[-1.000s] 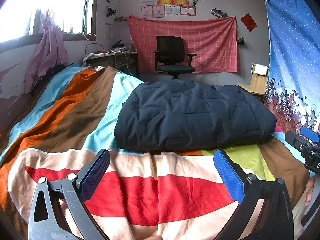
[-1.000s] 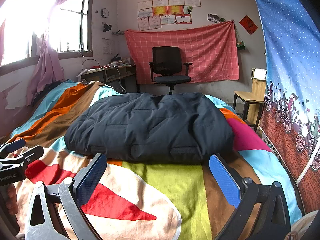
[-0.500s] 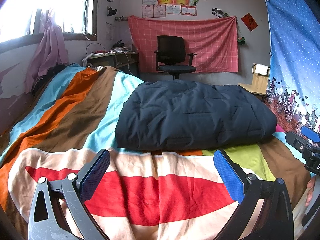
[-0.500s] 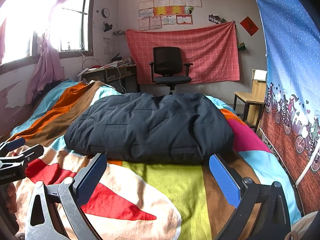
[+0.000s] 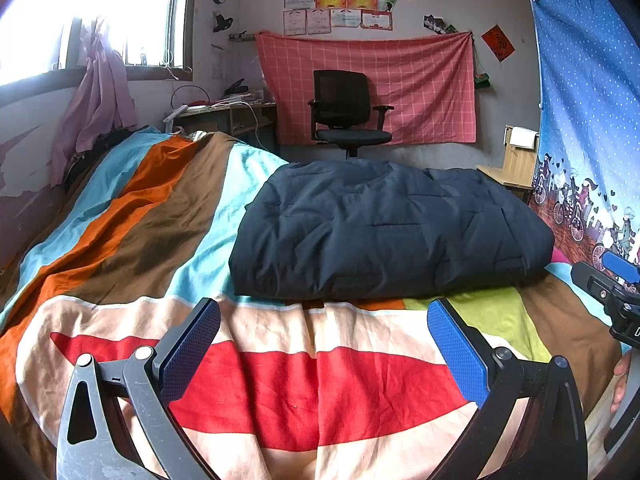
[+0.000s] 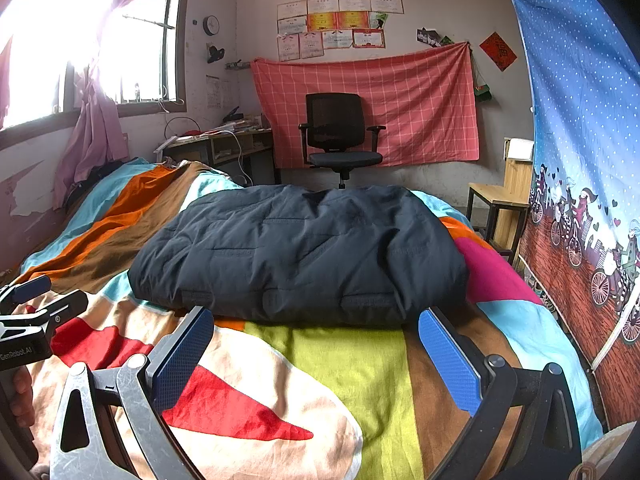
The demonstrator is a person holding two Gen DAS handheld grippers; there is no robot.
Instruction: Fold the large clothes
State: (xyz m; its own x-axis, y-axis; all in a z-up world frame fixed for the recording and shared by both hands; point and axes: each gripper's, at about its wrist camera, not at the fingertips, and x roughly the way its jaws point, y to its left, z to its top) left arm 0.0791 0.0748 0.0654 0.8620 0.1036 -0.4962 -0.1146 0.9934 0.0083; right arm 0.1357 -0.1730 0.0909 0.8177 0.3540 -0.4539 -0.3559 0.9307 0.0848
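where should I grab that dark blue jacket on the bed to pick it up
Take the dark blue jacket by its thick near folded edge, one claw toward each front corner, coming in low from the near side. That edge faces both open claws, left claw and right claw, and sits raised on the striped bedspread.

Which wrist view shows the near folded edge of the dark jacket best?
The right wrist view: the dark jacket sits centred, its near edge with the layered hems running unbroken between the open right claw fingers. The left wrist view shows the jacket off to the right, its edge seen more obliquely.
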